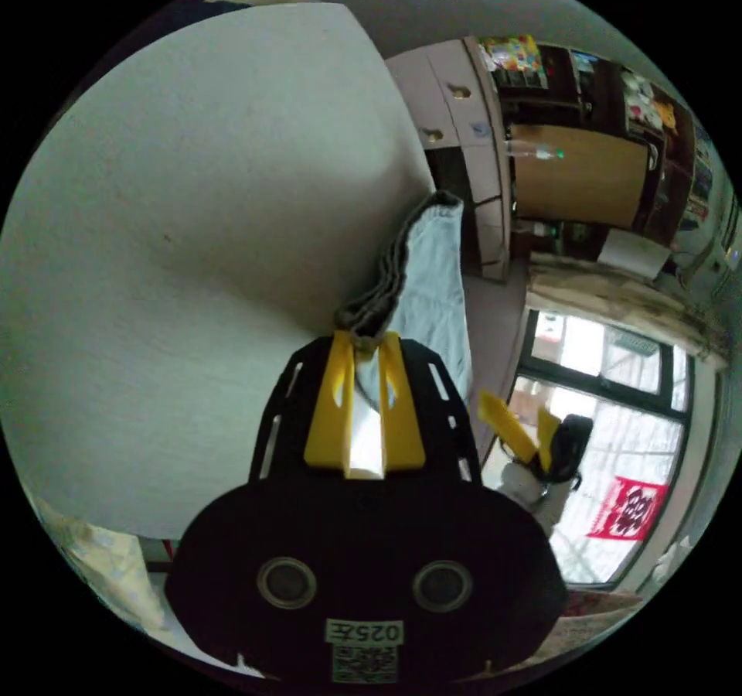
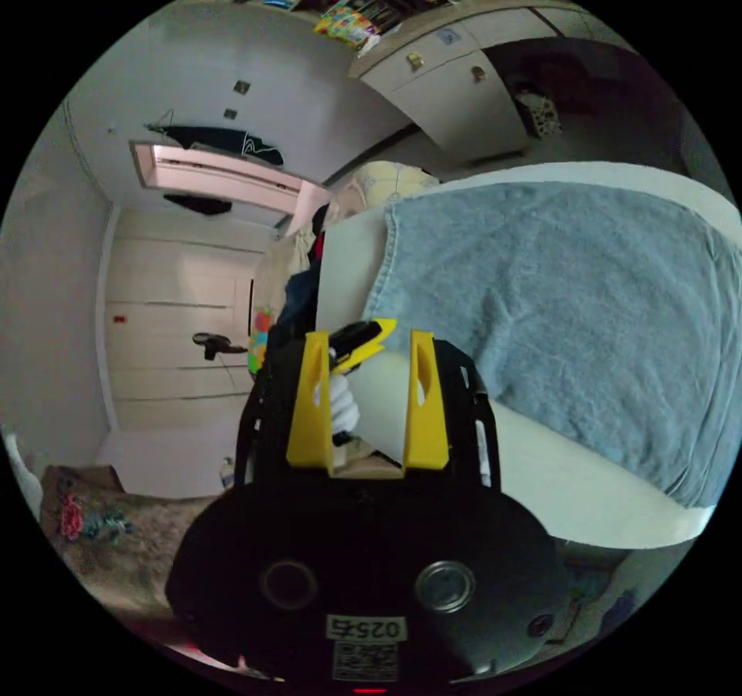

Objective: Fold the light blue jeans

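Note:
The light blue jeans (image 2: 580,301) lie folded on a white table (image 2: 572,495), their layered edge (image 1: 398,263) running away from me in the left gripper view. My left gripper (image 1: 365,338) is shut on the near corner of that edge, with cloth pinched between its yellow jaws. The left gripper (image 2: 362,339) is also seen at the jeans' corner in the right gripper view, held by a white-gloved hand (image 2: 342,410). My right gripper (image 2: 369,335) stands open off the table's side, nothing between its jaws. The right gripper (image 1: 519,427) hangs open beyond the table edge.
The bare white tabletop (image 1: 193,224) spreads wide beside the jeans. White cabinets (image 1: 464,131) and dark shelves (image 1: 618,108) stand behind. A window with a red paper cutting (image 1: 630,506) is near the right gripper. A floral rug (image 2: 93,526) covers the floor; a pile of clothes (image 2: 297,294) lies past the table.

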### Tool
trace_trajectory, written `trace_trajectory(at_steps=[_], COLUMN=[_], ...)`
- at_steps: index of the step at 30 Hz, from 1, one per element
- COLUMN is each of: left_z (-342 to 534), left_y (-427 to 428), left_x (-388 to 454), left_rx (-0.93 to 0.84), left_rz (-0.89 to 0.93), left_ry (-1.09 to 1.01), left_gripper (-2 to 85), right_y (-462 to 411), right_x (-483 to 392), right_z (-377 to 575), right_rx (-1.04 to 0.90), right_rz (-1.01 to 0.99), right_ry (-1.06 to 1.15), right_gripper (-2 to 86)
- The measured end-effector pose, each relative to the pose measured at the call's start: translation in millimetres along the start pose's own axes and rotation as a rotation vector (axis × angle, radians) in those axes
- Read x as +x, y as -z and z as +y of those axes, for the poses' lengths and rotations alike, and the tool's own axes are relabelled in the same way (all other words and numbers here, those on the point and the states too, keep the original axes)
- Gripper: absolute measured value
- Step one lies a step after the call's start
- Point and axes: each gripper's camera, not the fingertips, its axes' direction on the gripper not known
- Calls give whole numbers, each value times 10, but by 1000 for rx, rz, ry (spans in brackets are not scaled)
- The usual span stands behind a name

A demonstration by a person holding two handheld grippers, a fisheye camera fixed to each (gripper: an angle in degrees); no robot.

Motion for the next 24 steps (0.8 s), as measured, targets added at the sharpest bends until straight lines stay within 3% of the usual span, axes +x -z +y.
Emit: trace_trajectory(at_steps=[4,6,8,11,15,17,20,24], left_z=[174,417,592,809,882,874,903,849], left_y=[21,-135,-342,-757,-1058,-1072,-986,-411], left_x=[685,1288,1582,1799,1713,1635,1540,1309], left_rx=[-17,-61,-111,-202,-272,-304,-315,-165], left_rz=[-147,-257,-260,-271,-274,-244,-230,-286], left_ry=[-324,-597,-733,-845,-843,-831,-839,-773], left_gripper=[-6,-6,-6,-7,-7,-7,-7,-7], right_y=[106,169,189,92,74,222,480,217], right_x=[27,55,76,175,530,718,974,822], right_z=[-254,-421,-541,-721,-766,-707,-567,-666], right_rx=[15,3,-16,-99,-147,-139,-61,-19], right_rz=[41,50,106,343,716,639,356,19], right_ry=[-55,-61,-53,-45,-60,-106,-180,-149], right_gripper=[164,169,171,160,95,78,31,4])
